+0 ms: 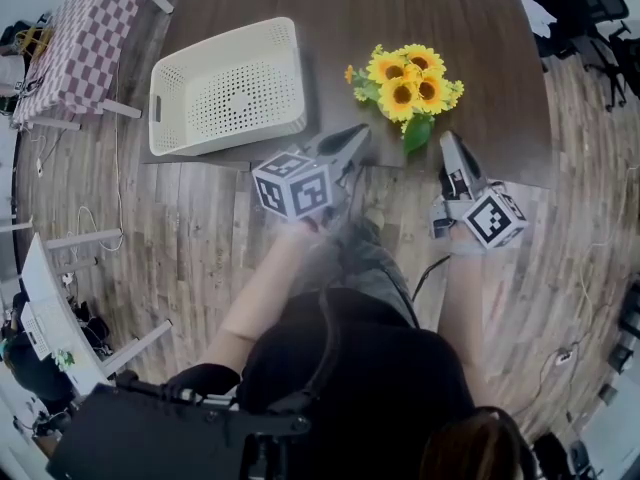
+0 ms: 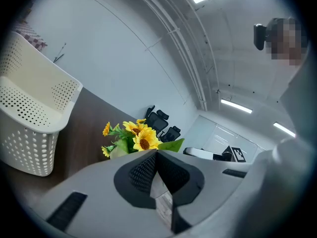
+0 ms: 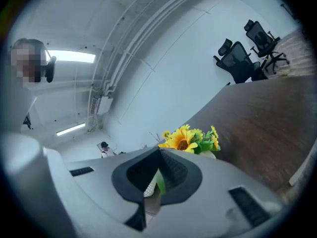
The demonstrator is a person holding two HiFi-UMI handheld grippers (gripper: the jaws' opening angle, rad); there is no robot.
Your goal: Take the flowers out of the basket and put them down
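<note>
Dark table [image 1: 470, 28], white basket [image 1: 228, 88] on its left side, and the sunflowers [image 1: 405, 78] lying on the tabletop well right of it. Left gripper [image 1: 362, 133] and right gripper [image 1: 447, 138] are both clenched shut on nothing, with their tips just beside the bouquet, one on each side of its leaf.

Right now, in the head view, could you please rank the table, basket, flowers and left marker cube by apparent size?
1. Table
2. Basket
3. Flowers
4. Left cube, which looks somewhat smaller than the flowers. It is nearer the camera, so that last ranking is unsure.
</note>
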